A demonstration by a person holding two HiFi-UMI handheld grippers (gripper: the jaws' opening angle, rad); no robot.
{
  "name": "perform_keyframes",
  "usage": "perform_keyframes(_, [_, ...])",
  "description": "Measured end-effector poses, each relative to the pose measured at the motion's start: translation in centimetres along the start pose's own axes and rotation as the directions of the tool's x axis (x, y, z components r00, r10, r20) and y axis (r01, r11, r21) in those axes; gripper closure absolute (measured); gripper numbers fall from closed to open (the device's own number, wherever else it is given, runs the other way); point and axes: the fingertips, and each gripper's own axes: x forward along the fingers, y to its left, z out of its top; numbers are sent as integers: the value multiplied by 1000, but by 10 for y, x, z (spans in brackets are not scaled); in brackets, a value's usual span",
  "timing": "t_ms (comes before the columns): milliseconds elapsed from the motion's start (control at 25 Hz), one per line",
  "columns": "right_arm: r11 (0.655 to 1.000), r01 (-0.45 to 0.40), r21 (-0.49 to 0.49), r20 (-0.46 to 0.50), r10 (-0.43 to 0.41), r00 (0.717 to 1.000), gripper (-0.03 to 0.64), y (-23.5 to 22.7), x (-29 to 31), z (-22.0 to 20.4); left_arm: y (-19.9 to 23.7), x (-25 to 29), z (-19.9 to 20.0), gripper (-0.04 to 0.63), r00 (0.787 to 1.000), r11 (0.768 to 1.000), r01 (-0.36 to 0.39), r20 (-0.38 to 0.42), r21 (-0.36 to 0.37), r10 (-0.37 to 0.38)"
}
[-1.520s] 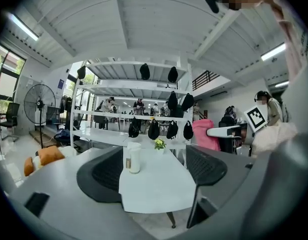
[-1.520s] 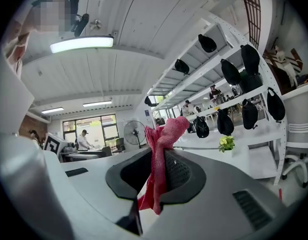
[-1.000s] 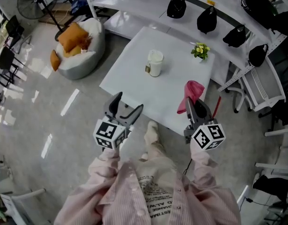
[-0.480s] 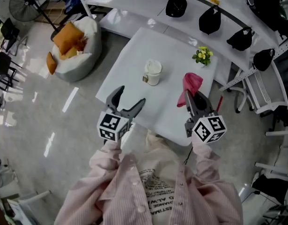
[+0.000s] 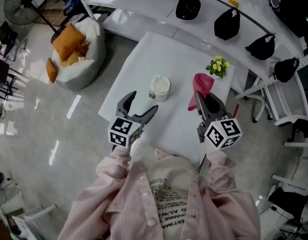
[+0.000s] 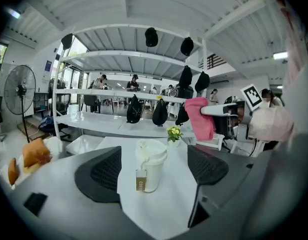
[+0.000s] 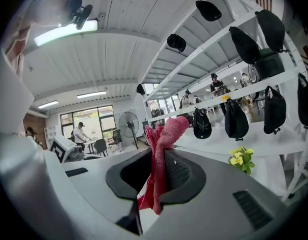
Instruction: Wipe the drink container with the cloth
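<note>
A white lidded drink cup with a small brown tag stands upright on the white table; the left gripper view has the cup centred ahead of the jaws. My left gripper hangs open just short of the cup, nothing between its fingers. The right gripper is shut on a pink cloth, which bunches above the jaws and hangs below them. In the right gripper view the cloth fills the gap between the pads. The cloth is held above the table to the right of the cup.
A small pot of yellow flowers sits at the table's far right corner. Behind the table a white shelf carries several black caps. A beanbag with orange cushions lies on the floor to the left, and a white chair stands right.
Both grippers have come forward over the table's near edge toward the cup. The cloth stays clamped in the right gripper and the left stays open.
</note>
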Motion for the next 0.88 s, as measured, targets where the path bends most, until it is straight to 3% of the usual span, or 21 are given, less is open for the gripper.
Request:
perform_keyframes(480, [996,-59,-63,-50,55,997,572,-19,57,6,12,63,-19,215,994,998,65,-90,-19,-66])
perform_keyframes(880, [938,-181,-294,-147,143,979,572,5,114,5,15,99,-35,215,983,991,128,-125,-41,-132])
